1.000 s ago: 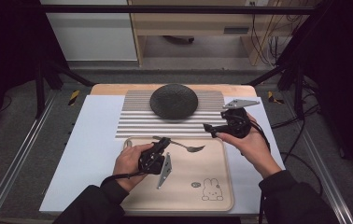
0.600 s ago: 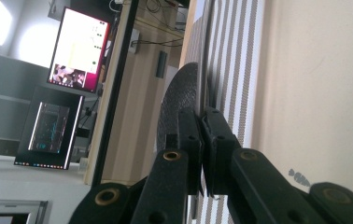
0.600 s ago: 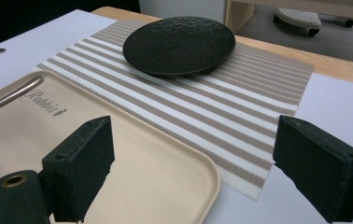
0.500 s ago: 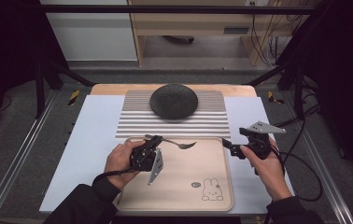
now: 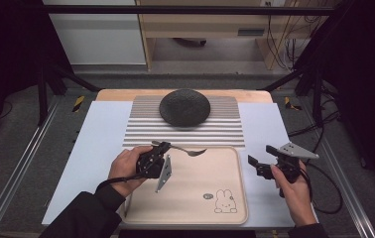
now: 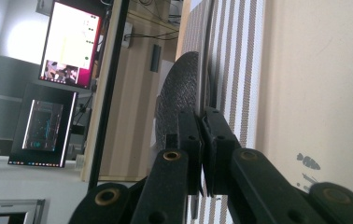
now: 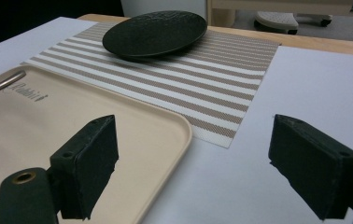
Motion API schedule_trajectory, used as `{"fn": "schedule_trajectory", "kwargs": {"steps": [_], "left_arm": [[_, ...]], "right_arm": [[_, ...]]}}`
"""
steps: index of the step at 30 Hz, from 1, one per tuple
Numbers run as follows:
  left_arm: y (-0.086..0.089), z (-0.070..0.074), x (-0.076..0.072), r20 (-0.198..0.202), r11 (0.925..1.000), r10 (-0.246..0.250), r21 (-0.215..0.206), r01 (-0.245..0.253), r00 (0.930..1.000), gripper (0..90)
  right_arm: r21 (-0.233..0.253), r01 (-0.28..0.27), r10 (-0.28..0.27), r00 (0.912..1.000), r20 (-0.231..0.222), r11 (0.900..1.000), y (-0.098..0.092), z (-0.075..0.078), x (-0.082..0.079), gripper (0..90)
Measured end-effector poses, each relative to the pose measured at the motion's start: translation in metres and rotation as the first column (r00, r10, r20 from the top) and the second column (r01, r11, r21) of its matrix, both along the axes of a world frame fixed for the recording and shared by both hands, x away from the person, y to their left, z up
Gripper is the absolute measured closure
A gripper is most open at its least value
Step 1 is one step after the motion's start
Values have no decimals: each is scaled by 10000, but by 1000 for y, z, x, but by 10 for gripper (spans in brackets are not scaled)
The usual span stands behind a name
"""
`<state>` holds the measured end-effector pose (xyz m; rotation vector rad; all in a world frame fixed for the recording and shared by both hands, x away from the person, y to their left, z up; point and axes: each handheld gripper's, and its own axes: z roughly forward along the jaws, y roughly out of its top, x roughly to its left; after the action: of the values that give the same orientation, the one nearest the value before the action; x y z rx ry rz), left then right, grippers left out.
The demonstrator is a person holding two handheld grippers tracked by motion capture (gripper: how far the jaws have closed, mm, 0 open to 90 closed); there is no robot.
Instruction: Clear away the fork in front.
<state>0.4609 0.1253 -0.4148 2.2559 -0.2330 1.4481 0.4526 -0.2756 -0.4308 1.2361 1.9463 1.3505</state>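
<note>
The spoon is shiny metal, and the tray under it looks like smooth, matt beige plastic. The plate is dark with a rough, pebbled face, on a ribbed woven mat. White matt paper covers the wooden worktop.

plate: black | placemat: beige-white stripes | tray: cream, rabbit print
</note>
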Motion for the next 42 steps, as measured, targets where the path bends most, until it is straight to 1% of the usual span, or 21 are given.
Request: {"fn": "schedule_trajectory", "kwargs": {"steps": [7, 9, 10, 11, 14, 15, 17, 19, 21, 22, 24, 28, 30, 35, 37, 39, 42], "left_arm": [[0, 2, 2, -32, 9999, -47, 133, 48, 10000, 873], [1, 2, 3, -99, 9998, -61, 176, 63, 9999, 873], [1, 2, 4, -94, 9995, -46, 297, 49, 9999, 872], [1, 2, 5, -124, 9996, -78, 276, 81, 9999, 872], [2, 5, 7, -231, 9988, -40, 480, 51, 9997, 873], [2, 5, 9, -226, 9987, -50, 507, 62, 9997, 872], [4, 6, 13, -422, 9981, 4, 609, 22, 9991, 872], [5, 6, 17, -494, 9969, 63, 791, -24, 9988, 873], [7, 6, 21, -769, 9966, 90, 829, -26, 9970, 872], [7, 6, 24, -954, 9963, 80, 859, 2, 9954, 872], [8, 5, 29, -1085, 9952, 132, 976, -26, 9940, 872], [8, 3, 38, -1416, 9927, 188, 1209, -16, 9897, 872], [7, 1, 43, -1461, 9916, 231, 1291, -41, 9890, 872], [5, -3, 50, -1756, 9895, 255, 1445, 2, 9841, 872], [4, -4, 51, -1886, 9889, 202, 1486, 82, 9819, 872], [4, -4, 51, -1918, 9875, 184, 1572, 122, 9813, 873], [2, -4, 51, -2033, 9873, 116, 1575, 210, 9791, 873]], "right_arm": [[-131, 248, -244, 9994, 257, 9996, -5, -15, -9, 162], [-203, 307, -298, 9986, 439, 9993, -5, -18, -12, 161], [-302, 348, -330, 9979, 560, 9989, -6, -19, -13, 160], [-349, 369, -345, 9971, 686, 9987, -6, -20, -15, 157], [-463, 446, -395, 9937, 1053, 9979, -8, -25, -20, 150], [-468, 486, -434, 9932, 1077, 9977, -8, -27, -21, 148], [-463, 540, -484, 9923, 1141, 9975, -8, -30, -24, 147], [-589, 611, -532, 9906, 1263, 9964, -8, -33, -26, 147], [-709, 595, -498, 9900, 1323, 9957, -7, -34, -28, 142], [-714, 588, -485, 9893, 1378, 9957, -7, -35, -29, 142], [-605, 547, -454, 9883, 1454, 9967, -6, -35, -30, 141], [-589, 493, -399, 9876, 1520, 9970, -6, -37, -30, 141], [-615, 457, -360, 9878, 1513, 9971, -6, -37, -30, 139], [-790, 327, -200, 9875, 1562, 9963, -3, -38, -28, 136], [-822, 310, -176, 9873, 1581, 9961, -2, -38, -28, 135], [-804, 299, -169, 9872, 1584, 9963, -2, -38, -28, 134], [-773, 301, -175, 9873, 1577, 9966, -3, -38, -28, 134]]}}
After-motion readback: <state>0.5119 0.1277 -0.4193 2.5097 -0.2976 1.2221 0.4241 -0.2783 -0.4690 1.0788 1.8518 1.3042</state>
